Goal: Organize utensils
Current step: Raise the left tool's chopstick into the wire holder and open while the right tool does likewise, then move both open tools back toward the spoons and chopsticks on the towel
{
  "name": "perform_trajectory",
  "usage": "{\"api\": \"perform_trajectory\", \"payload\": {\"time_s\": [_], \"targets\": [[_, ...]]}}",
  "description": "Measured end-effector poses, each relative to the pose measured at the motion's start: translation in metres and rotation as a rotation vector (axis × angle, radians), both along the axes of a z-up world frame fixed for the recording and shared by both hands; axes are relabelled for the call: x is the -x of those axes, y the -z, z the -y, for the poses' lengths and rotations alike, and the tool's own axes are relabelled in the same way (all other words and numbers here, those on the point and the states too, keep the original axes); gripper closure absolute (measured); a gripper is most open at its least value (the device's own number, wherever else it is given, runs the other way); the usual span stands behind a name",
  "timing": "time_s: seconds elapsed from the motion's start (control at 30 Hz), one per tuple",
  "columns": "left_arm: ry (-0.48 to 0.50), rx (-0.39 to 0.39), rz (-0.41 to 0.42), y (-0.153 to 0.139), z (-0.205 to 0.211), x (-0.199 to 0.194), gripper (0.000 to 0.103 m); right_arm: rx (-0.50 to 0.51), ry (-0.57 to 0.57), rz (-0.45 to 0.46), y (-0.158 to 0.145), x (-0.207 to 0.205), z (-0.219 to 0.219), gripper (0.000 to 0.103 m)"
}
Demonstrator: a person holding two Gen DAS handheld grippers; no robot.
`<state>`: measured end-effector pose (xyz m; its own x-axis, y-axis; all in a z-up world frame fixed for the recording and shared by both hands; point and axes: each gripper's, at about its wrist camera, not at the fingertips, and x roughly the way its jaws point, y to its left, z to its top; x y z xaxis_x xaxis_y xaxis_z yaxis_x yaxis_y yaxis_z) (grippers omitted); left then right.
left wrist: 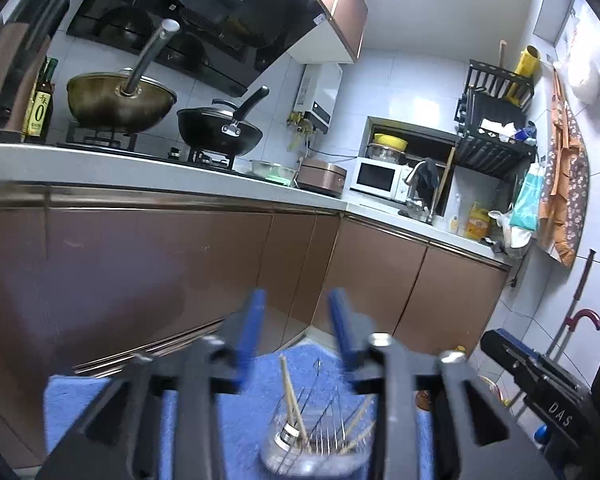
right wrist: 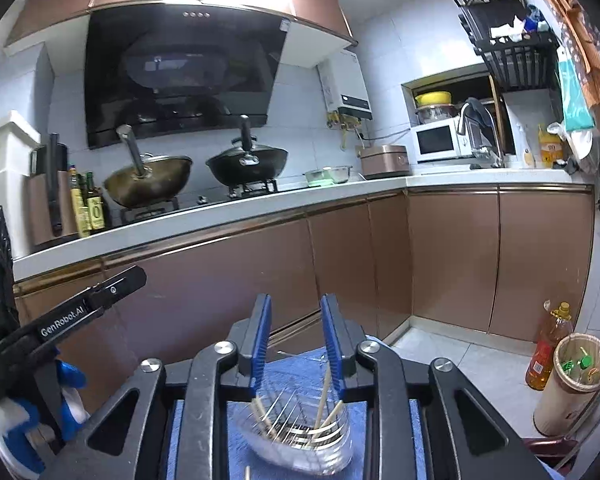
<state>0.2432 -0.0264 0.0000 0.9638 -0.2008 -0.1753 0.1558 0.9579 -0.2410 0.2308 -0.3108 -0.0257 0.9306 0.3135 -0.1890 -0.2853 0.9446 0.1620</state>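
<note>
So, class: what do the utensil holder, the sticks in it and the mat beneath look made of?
Utensil holder: clear glass or plastic, see-through and glossy. Chopsticks: pale bamboo or wood, matte. Mat: blue terry-like cloth, fuzzy surface.

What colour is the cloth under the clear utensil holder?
Blue. The cloth shows best in the left wrist view, beneath the clear utensil holder.
</note>
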Motion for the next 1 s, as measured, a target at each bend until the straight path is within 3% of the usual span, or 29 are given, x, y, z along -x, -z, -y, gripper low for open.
{"api": "perform_trajectory", "payload": {"time_s": [0.1,0.4,0.73,1.0], "targets": [[-0.019,-0.020,0.003,-0.006,-0.011,0.030,0.052,0.016,-0.008,0.005,-0.009,0.024,-0.001,0.067],[0.018,-0.084,-0.097,-0.006,-0.035,0.086,0.052,0.040,-0.064,-0.008,-0.019,0.086,-0.002,0.067],[0.178,-0.047,-0.365,0.046,-0.032,0.095,0.052,-0.005,-0.086,-0.071,0.000,0.114,0.012,0.067],[0.271,-0.065,-0.672,0.123,0.006,0.071,0.053,-0.007,-0.099,-0.195,0.039,0.110,0.020,0.067]]}}
